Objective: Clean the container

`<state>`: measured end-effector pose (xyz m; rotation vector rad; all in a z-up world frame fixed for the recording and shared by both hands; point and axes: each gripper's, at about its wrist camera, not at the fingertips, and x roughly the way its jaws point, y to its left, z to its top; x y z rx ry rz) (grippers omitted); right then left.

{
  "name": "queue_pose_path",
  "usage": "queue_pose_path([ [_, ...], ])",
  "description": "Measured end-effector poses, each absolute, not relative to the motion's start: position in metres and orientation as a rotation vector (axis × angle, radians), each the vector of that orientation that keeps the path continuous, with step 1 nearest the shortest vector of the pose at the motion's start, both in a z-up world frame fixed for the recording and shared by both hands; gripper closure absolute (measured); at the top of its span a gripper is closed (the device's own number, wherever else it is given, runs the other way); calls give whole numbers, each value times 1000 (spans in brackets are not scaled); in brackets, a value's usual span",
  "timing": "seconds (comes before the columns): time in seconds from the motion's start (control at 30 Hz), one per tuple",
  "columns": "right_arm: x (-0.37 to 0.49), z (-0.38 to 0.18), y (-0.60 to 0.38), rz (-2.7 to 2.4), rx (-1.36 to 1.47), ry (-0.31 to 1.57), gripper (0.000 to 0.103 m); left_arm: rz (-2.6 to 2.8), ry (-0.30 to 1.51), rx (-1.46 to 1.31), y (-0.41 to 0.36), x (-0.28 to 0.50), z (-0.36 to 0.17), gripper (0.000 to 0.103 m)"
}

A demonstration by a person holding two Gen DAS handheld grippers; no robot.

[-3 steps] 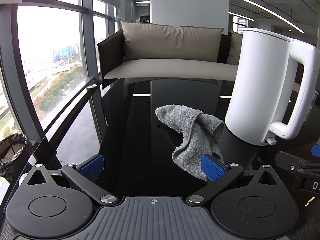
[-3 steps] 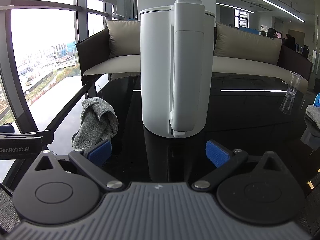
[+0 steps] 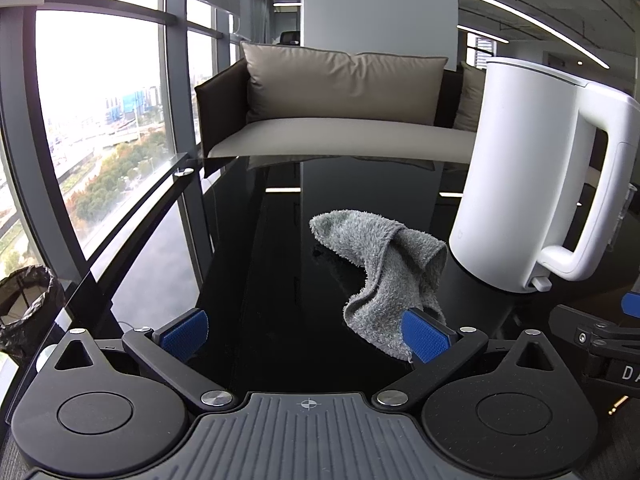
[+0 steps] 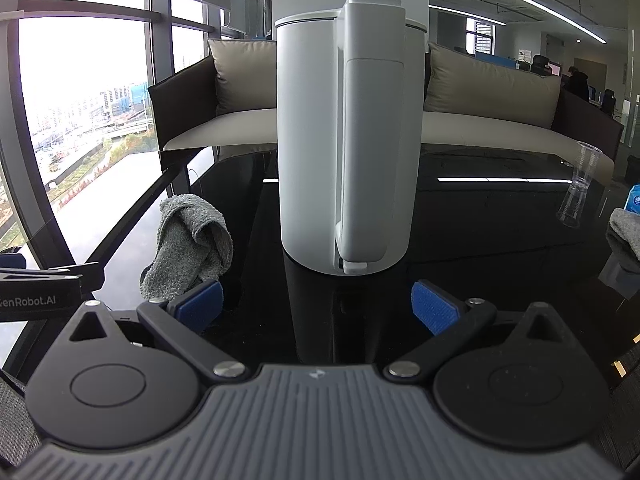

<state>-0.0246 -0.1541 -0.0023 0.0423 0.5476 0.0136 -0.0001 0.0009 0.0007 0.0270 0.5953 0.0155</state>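
A white kettle (image 3: 520,184) with a closed lid stands upright on the glossy black table (image 3: 280,248), its handle (image 4: 374,152) turned toward the right wrist camera. A crumpled grey cloth (image 3: 384,268) lies on the table just left of the kettle (image 4: 348,140); the same cloth (image 4: 188,248) shows at the left of the right wrist view. My left gripper (image 3: 306,330) is open, its right blue pad (image 3: 424,338) in front of the cloth's near edge, with nothing between the jaws. My right gripper (image 4: 318,306) is open too, centred a short way in front of the kettle's handle.
A beige sofa (image 3: 340,120) stands beyond the table's far edge. Tall windows run along the left, and a bin with a black liner (image 3: 24,304) sits on the floor below the table's left edge. At the right are a clear plastic cup (image 4: 578,192), another grey cloth (image 4: 626,236) and a blue packet (image 4: 634,200).
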Motion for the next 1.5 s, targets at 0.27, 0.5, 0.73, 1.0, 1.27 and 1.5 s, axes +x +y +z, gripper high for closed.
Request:
queue_pose_path([
  [0.27, -25, -4, -156, 20, 48, 559, 0, 24, 585, 5, 2, -2, 2, 1],
  [0.5, -27, -2, -154, 10, 39, 546, 0, 28, 589, 3, -2, -1, 2, 1],
  [0.73, -27, -2, -153, 14, 36, 548, 0, 34, 595, 4, -5, -1, 4, 1],
  [1.0, -26, -2, -153, 17, 38, 549, 0, 36, 603, 11, -10, 1, 5, 1],
  [1.27, -25, -2, -154, 15, 37, 549, 0, 33, 606, 12, -13, 4, 5, 1],
  [1.5, -24, -2, -154, 11, 39, 550, 0, 26, 609, 12, -13, 6, 4, 1],
])
